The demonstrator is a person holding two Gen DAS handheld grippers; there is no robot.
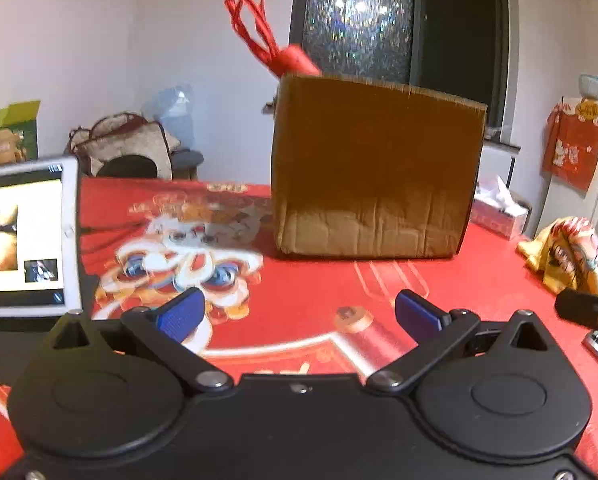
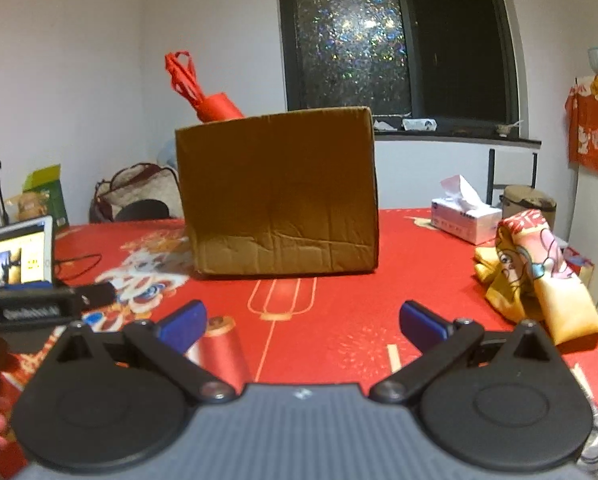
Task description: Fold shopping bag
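Both claws, the left claw (image 1: 297, 312) and the right claw (image 2: 303, 320), are spread wide and hold nothing above the red tabletop (image 2: 339, 320). A rolled red shopping bag (image 2: 203, 92) stands in the cardboard box (image 2: 279, 192), probably already stored, while a yellow bag (image 2: 539, 276) waits at right.

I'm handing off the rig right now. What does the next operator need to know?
Left gripper: open, empty, above the red tablecloth.
Right gripper: open, empty.
Red rolled bag pokes handles-up out of the cardboard box at table centre.
Yellow printed bag lies crumpled at the right edge, apparently unfolded.
Done: possibly the red bag.
Left: likely the yellow bag.
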